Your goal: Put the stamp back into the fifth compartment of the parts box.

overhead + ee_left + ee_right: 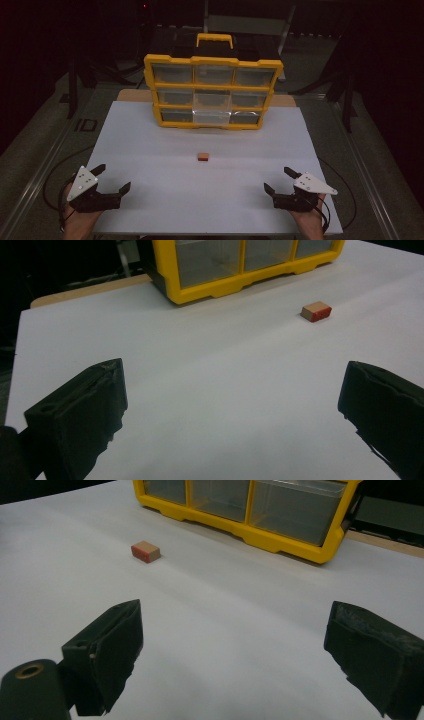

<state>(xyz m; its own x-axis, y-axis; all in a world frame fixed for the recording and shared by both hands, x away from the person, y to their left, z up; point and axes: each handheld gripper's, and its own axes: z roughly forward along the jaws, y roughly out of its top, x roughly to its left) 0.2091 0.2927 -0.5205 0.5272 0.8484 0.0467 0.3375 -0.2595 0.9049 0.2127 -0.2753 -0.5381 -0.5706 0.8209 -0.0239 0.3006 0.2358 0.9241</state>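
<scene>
My left gripper [114,179] and right gripper [278,181]: jaws wide apart, nothing between, near sheet [150,150] front edge. Block [202,156] ahead, bare sheet around it. Organizer [212,92] beyond; its middle drawer [212,116] pulled out, contents unclear.

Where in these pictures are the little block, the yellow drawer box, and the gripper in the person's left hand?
little block [202,157]: high view, its top face.
yellow drawer box [214,61]: high view, top bar of its yellow frame.
left gripper [113,178]: high view, midway between its open fingertips.
</scene>
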